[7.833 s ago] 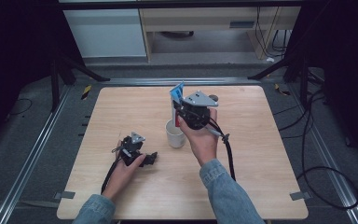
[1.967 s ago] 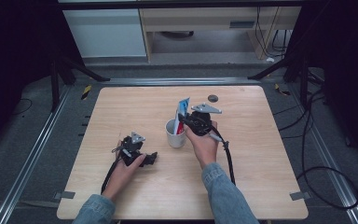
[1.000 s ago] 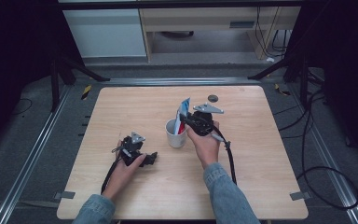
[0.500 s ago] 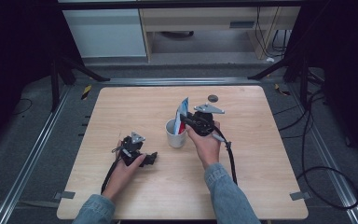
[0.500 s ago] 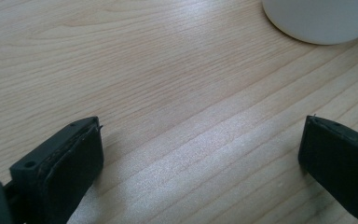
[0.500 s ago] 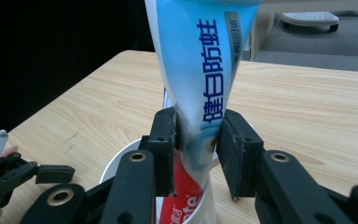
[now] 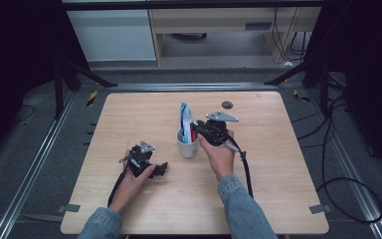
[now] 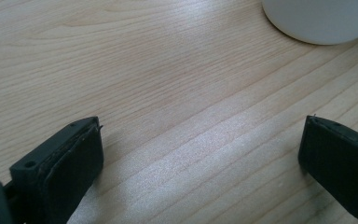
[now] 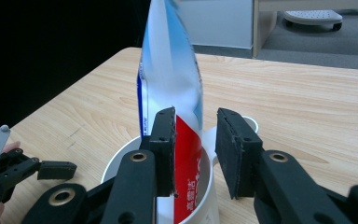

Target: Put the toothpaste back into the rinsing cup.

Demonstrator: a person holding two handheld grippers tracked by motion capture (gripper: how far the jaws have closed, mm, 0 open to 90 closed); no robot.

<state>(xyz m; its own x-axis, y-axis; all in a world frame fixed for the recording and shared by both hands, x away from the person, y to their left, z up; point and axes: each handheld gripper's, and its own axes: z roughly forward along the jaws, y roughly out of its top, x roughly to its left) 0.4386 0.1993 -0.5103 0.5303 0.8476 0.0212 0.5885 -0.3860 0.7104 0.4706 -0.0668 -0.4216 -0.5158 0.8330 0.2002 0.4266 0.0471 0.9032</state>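
Holding a flat blue, white and red toothpaste tube (image 9: 172,100), the right gripper (image 9: 195,135) is sitting over a white round ceramic mug (image 9: 200,196) near the middle of the light wooden table (image 7: 278,164). Its black jaws are standing narrowly apart around the tube's red lower part; the left pad is lying against the tube, while a small gap is showing between the tube and the right pad, so whether it is really pinching is hard to tell. The tube is standing upright with its lower end inside the mug and its flat crimped end pointing up. In the high view the tube (image 7: 185,121) is rising out of the mug (image 7: 187,146), with the right gripper (image 7: 197,130) just beside it.

The left gripper (image 7: 163,168) is resting on the table toward the near-left corner, jaws spread wide with bare wood between them, gripping nothing. The mug's base (image 8: 321,21) is showing ahead of it, apart from the pads.
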